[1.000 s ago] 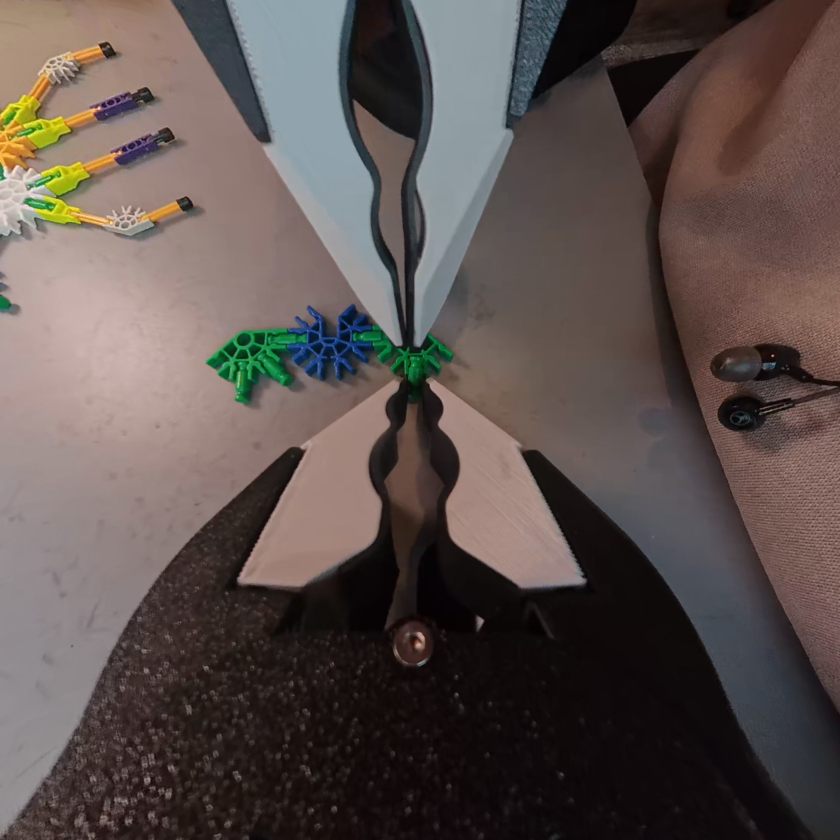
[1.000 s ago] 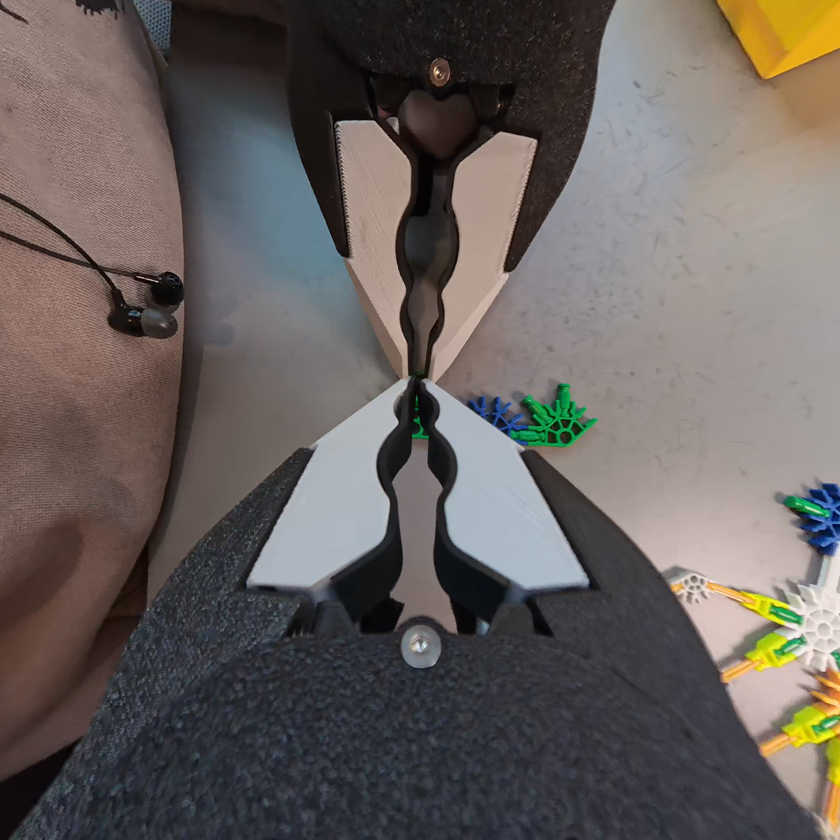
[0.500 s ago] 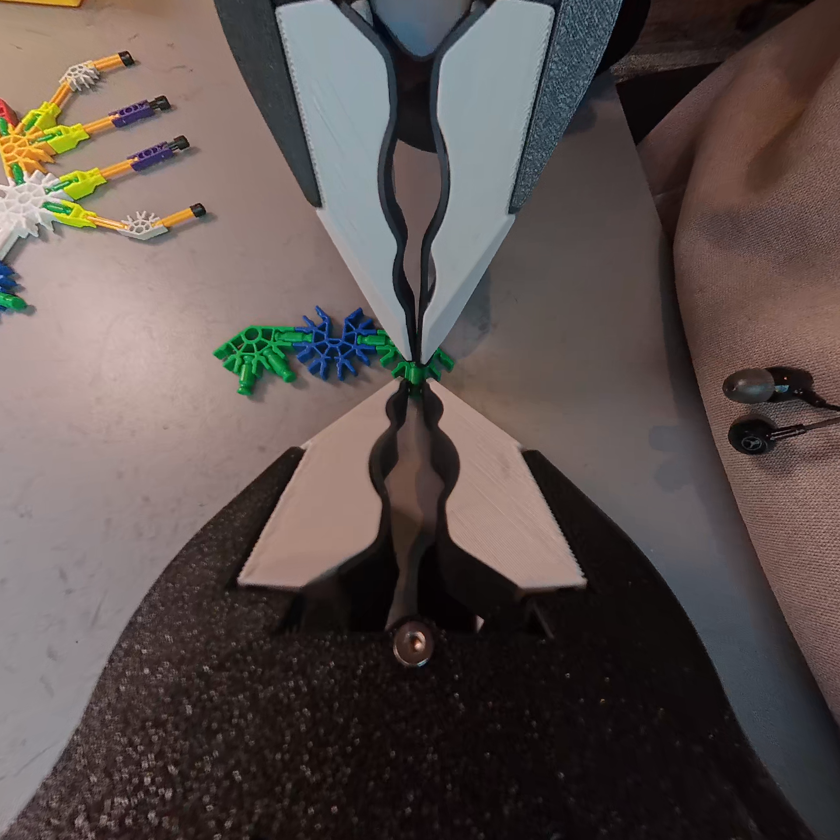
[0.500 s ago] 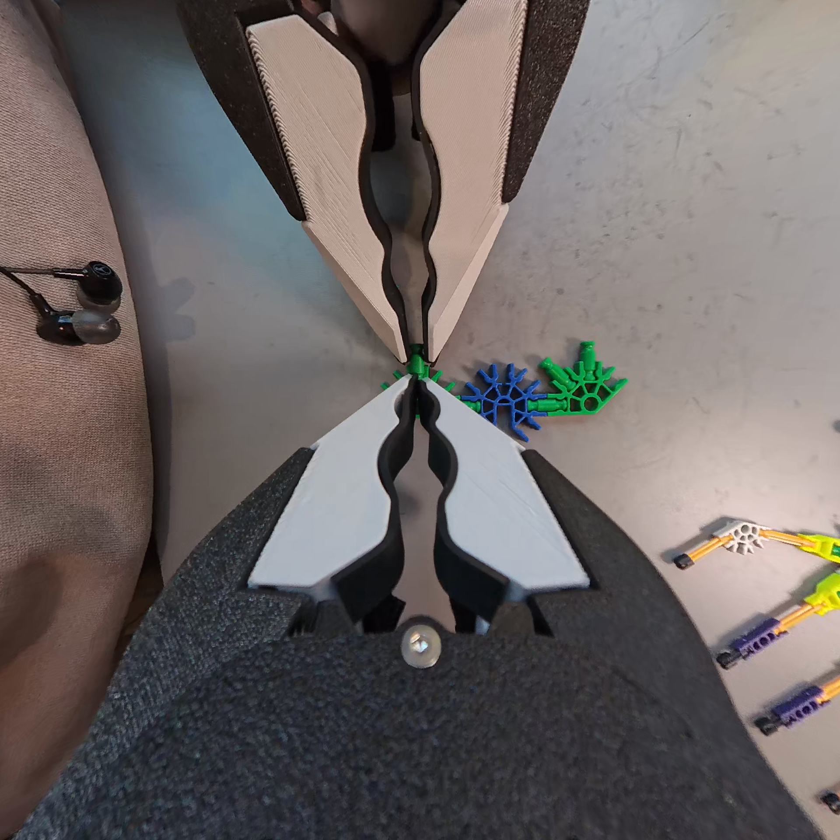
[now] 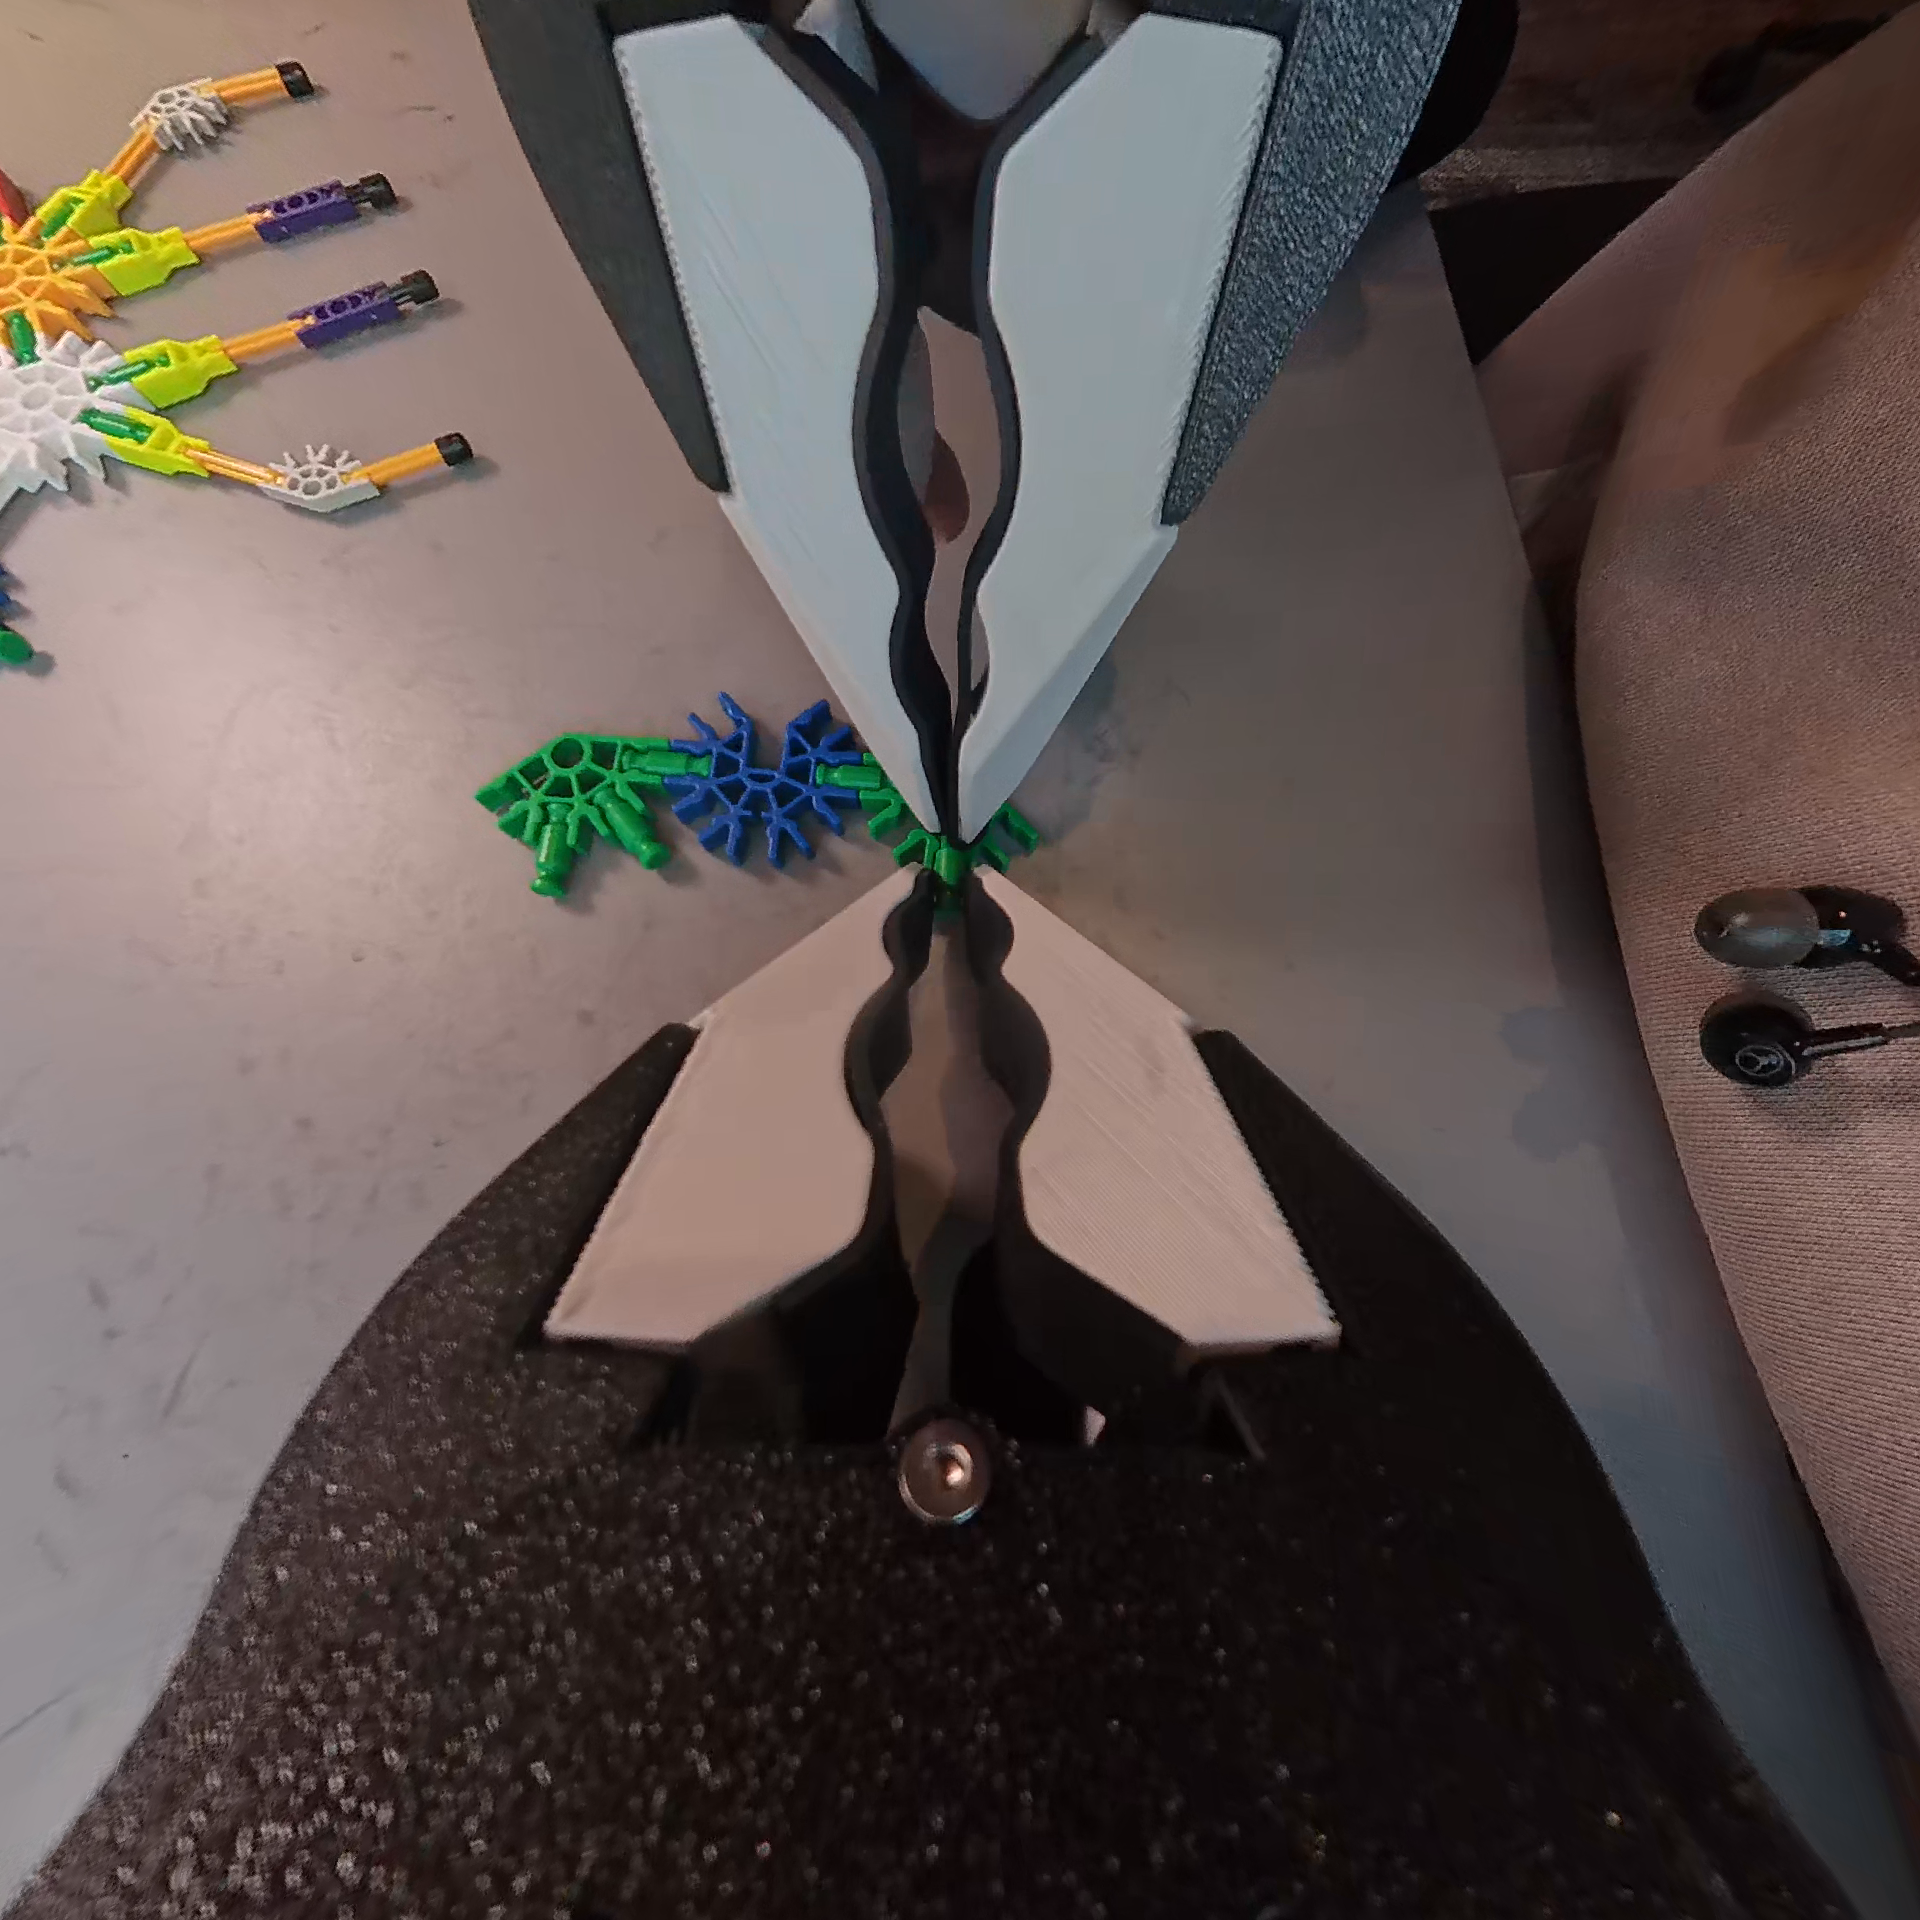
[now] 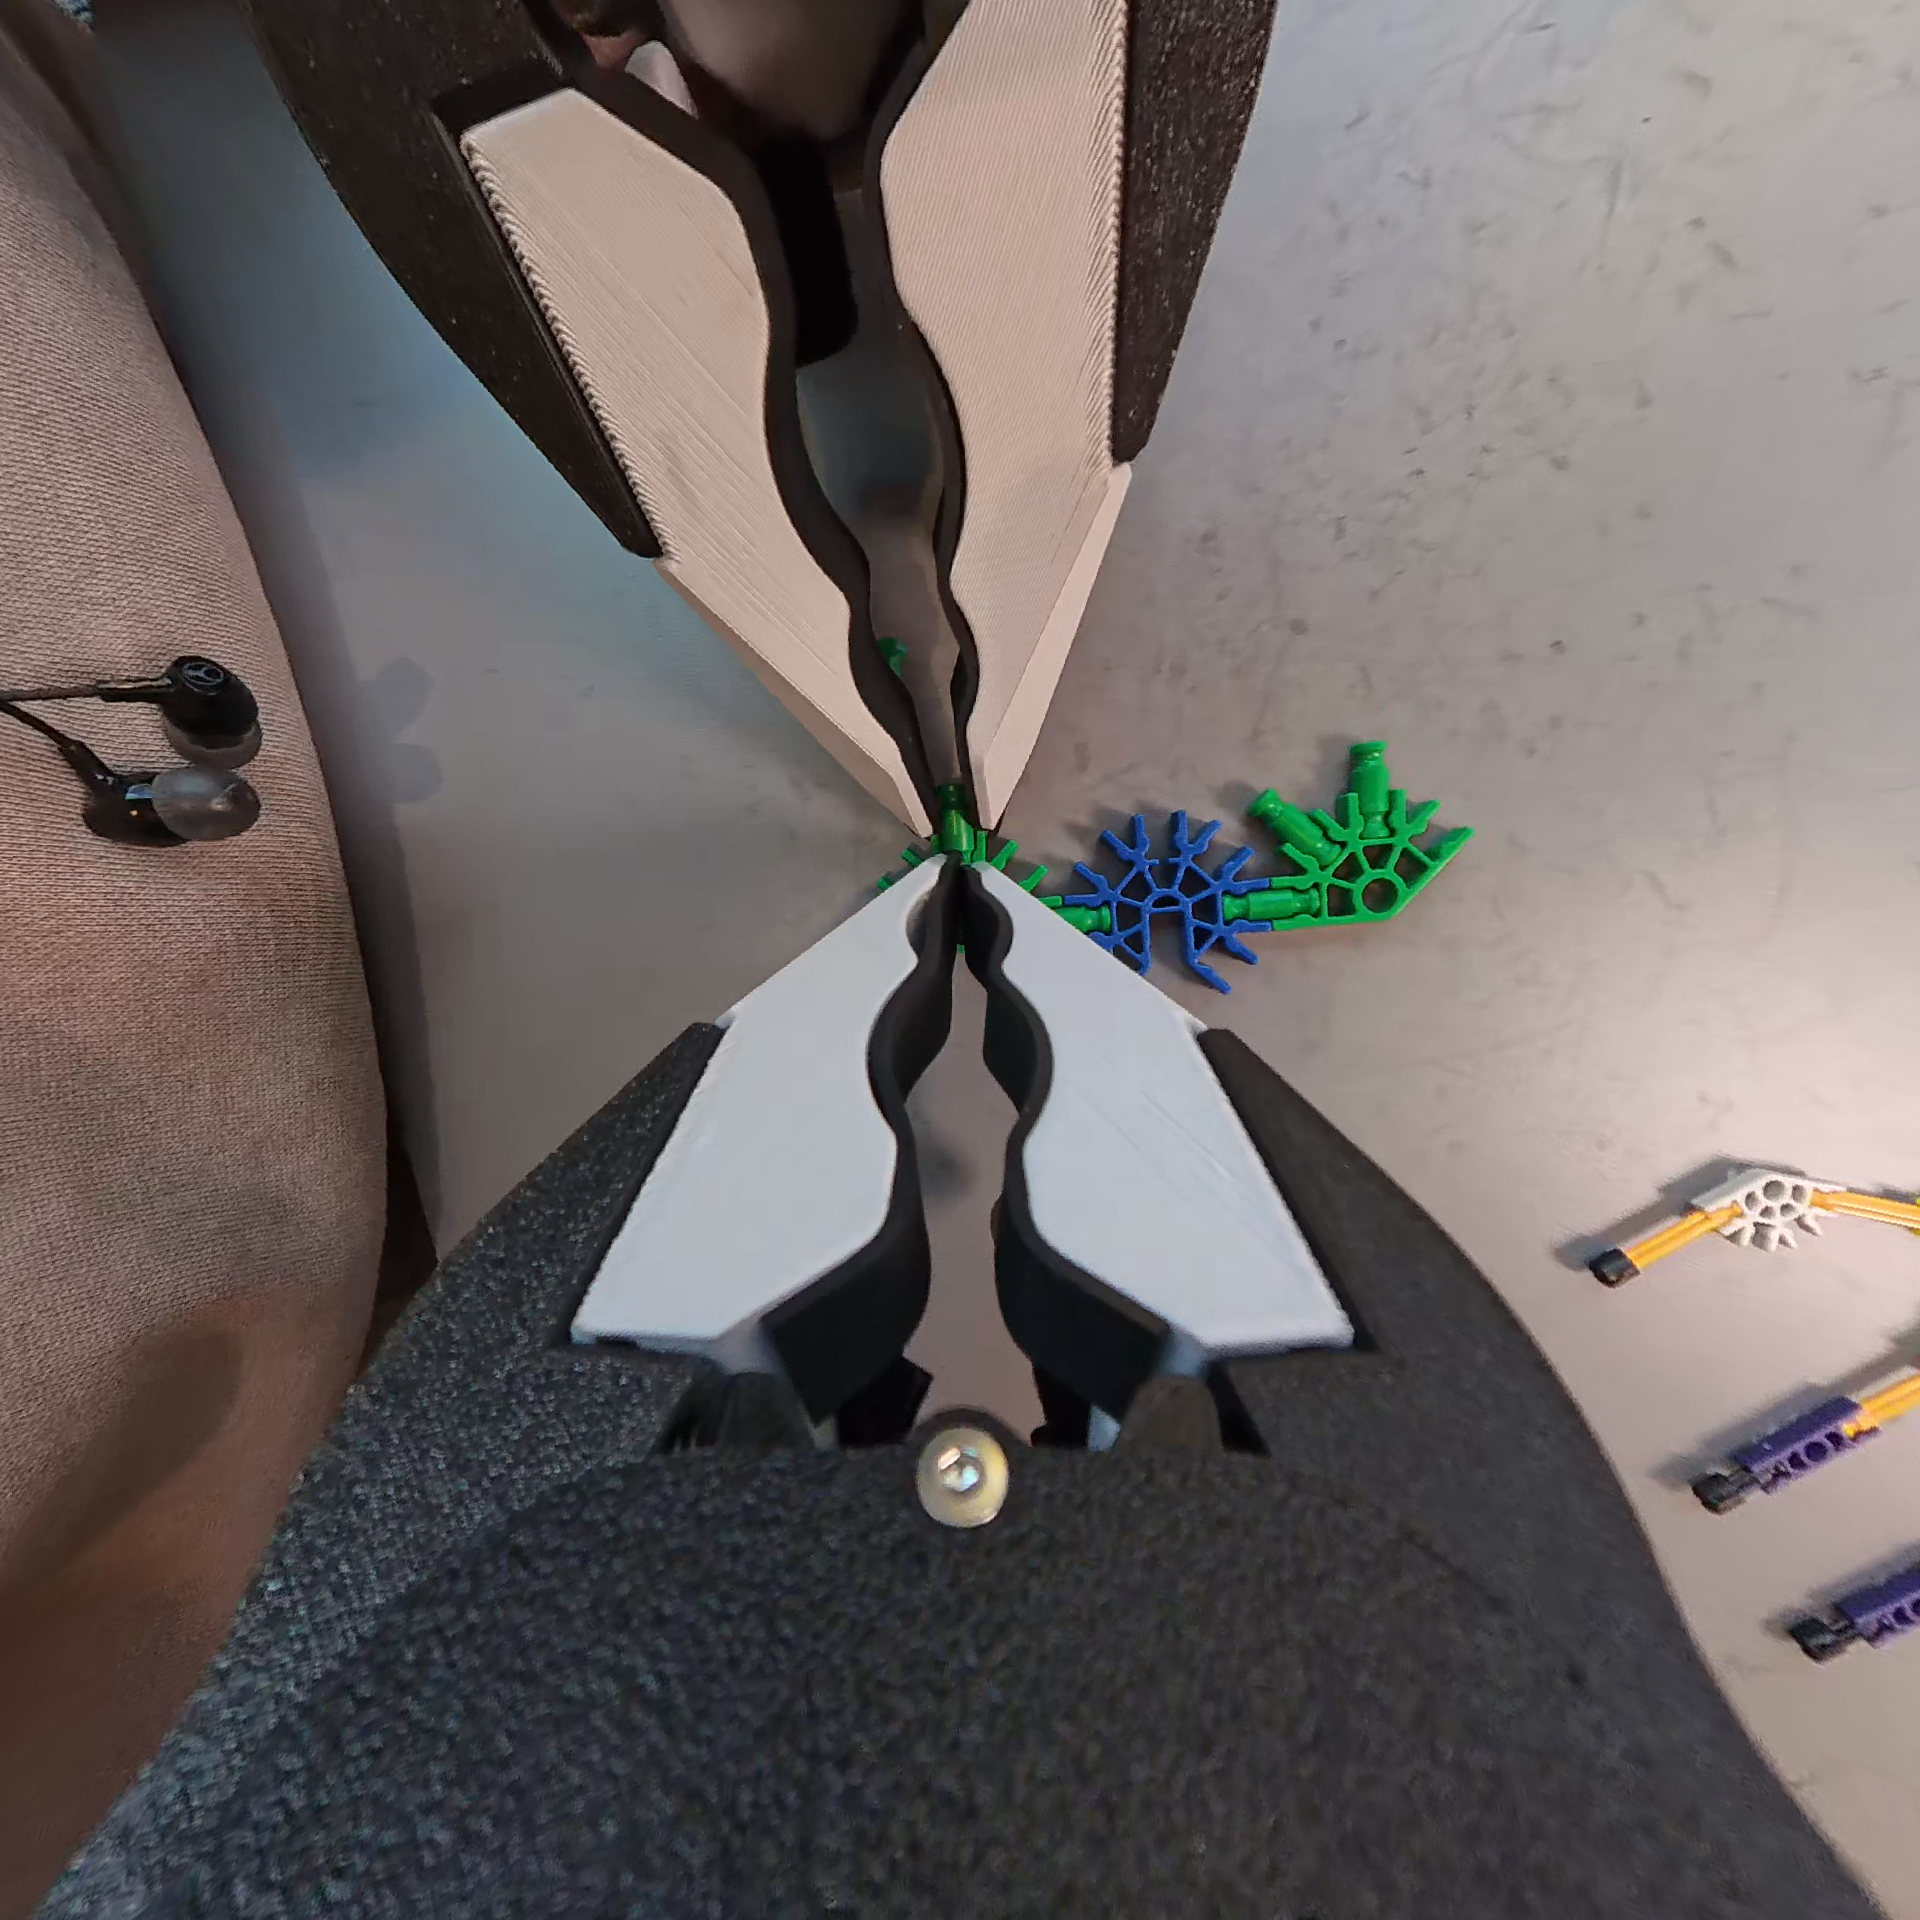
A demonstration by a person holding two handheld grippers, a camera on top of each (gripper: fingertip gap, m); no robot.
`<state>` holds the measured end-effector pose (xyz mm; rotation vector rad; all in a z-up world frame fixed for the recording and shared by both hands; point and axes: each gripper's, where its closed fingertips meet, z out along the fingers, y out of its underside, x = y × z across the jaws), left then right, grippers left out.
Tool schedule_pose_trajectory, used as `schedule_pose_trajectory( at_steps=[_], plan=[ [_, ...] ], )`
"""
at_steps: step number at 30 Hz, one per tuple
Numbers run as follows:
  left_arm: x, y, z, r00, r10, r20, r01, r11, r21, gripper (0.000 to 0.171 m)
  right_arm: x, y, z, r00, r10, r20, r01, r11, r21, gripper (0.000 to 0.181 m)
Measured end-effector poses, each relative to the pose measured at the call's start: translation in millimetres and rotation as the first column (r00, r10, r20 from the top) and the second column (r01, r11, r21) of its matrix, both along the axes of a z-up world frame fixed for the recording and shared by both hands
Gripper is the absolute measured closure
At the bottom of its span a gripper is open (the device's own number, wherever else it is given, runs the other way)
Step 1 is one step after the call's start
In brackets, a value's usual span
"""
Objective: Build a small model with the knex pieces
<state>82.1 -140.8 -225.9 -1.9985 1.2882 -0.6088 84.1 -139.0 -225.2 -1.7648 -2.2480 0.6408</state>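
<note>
A flat chain of toy pieces lies on the grey table (image 5: 312, 1039): a green fan connector (image 5: 561, 795), a blue snowflake connector (image 5: 764, 779) and a second green connector (image 5: 1008, 831), joined by short green rods. My left gripper (image 5: 940, 888) is shut on a short green rod (image 5: 943, 862) at that second connector. My right gripper (image 5: 951, 826) meets it tip to tip from the opposite side, shut on the second green connector (image 6: 1013, 868). In the right wrist view my right gripper (image 6: 956, 873) is below and the left gripper (image 6: 951, 810) above. The chain's blue connector (image 6: 1164, 894) extends right.
A bigger build of yellow rods with white, lime and purple pieces (image 5: 156, 343) lies on the far left; its ends also show in the right wrist view (image 6: 1766, 1210). Black earphones (image 5: 1766, 977) rest on beige cloth (image 5: 1766, 623) along the table's other side. Left and right tips are no more than a few centimetres apart.
Both grippers stay shut tip to tip at the green connector. The right gripper has swung and tilted, so the chain shows more fully in its view. The chain has barely moved.
</note>
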Motion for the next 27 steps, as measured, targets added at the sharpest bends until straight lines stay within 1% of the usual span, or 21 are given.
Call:
schedule_pose_trajectory(
  at_steps=[4,8,12,16,17,18,20,22,25,27],
  plan=[
    [0.4,-0.4,-2.6,1.000,0.002,-0.021,-0.002,1.000,0.003,0.168,-0.5,0.1,-0.4,1.000,-0.008,0.006,0.008,1.000,0.005,0.181],
    [0.6,-0.4,-2.7,1.000,0.006,-0.018,-0.006,1.000,-0.005,0.168,-0.6,0.2,-0.4,1.000,-0.016,0.015,0.017,1.000,-0.007,0.181],
    [0.4,-0.5,-2.7,1.000,0.006,-0.010,-0.006,1.000,-0.005,0.168,-0.7,0.2,-0.5,1.000,0.000,0.030,0.000,1.000,0.007,0.181],
    [-0.9,-0.6,-2.8,1.000,0.008,-0.016,-0.008,1.000,-0.004,0.166,-1.8,1.5,0.9,0.999,0.021,-0.031,-0.021,1.000,0.018,0.181],
    [-1.5,-0.5,-2.8,1.000,0.008,-0.018,-0.008,1.000,0.002,0.166,-2.4,2.0,2.5,0.998,0.017,-0.057,-0.017,1.000,0.013,0.172],
    [-2.3,-0.2,-2.7,1.000,0.007,-0.021,-0.007,1.000,0.010,0.166,-3.3,0.5,6.6,0.996,0.016,-0.093,-0.016,1.000,-0.008,0.158],
    [-5.0,0.8,-1.9,1.000,0.008,-0.019,-0.008,1.000,0.018,0.166,-1.4,-4.1,16.1,0.987,0.026,-0.162,-0.032,0.999,-0.038,0.156],
    [-7.0,0.8,3.0,1.000,0.004,0.012,-0.005,1.000,0.008,0.160,6.0,-2.4,15.5,0.984,0.026,-0.178,-0.029,0.999,-0.016,0.151],
    [-13.4,-1.3,16.6,0.997,-0.014,0.073,0.014,1.000,-0.009,0.151,13.6,-0.3,6.6,0.985,-0.033,-0.171,0.034,0.999,-0.001,0.146],
    [-23.9,-3.5,21.6,0.997,-0.029,0.077,0.030,0.999,-0.017,0.149,10.7,-1.4,7.4,0.976,-0.071,-0.207,0.076,0.997,0.014,0.145]
  ],
)
